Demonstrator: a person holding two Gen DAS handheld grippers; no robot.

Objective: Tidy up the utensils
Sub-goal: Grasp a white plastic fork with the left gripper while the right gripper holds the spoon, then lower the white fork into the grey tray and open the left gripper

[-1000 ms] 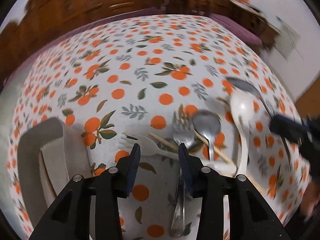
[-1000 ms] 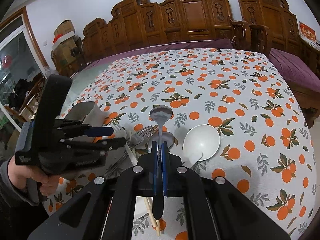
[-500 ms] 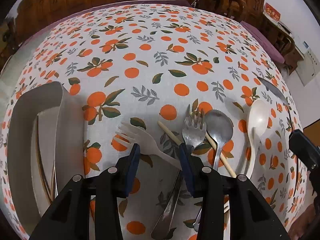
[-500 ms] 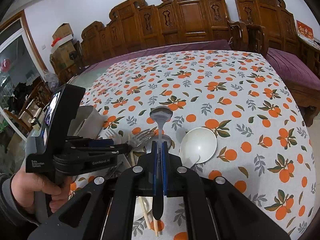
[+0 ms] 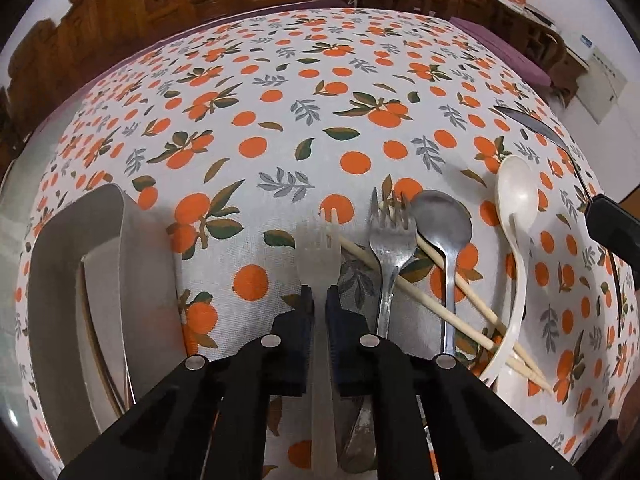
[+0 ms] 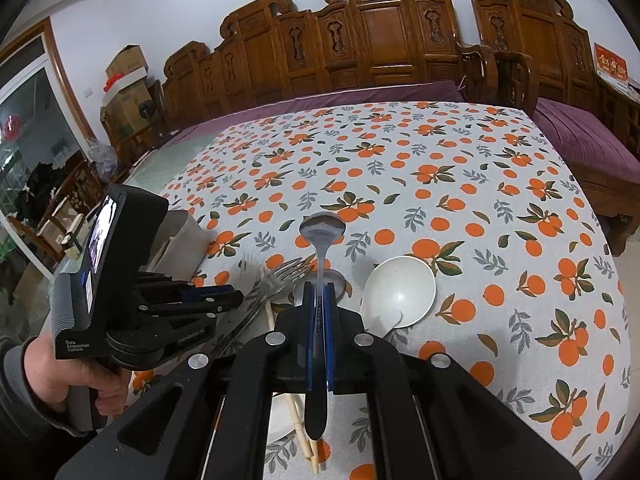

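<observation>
My left gripper (image 5: 319, 296) is shut on the handle of a white plastic fork (image 5: 320, 252), tines pointing away, just above the orange-print tablecloth (image 5: 280, 128). To its right lie a metal fork (image 5: 390, 236), a metal spoon (image 5: 442, 222), a white soup spoon (image 5: 516, 200) and chopsticks (image 5: 400, 280) crossing under them. My right gripper (image 6: 319, 292) is shut on a steel spoon (image 6: 322, 228), held bowl forward above the pile. The left gripper (image 6: 236, 296) shows at the left of the right wrist view.
A grey organizer box (image 5: 100, 240) with dividers stands at the left, close beside the left gripper. A person's hand (image 6: 60, 368) grips the left tool. Carved wooden chairs (image 6: 380, 40) and a purple bench (image 6: 580, 148) ring the table's far side.
The left gripper's jaws have closed on the white fork, which now points straight ahead instead of lying slanted. The right gripper with its spoon has kept still.
</observation>
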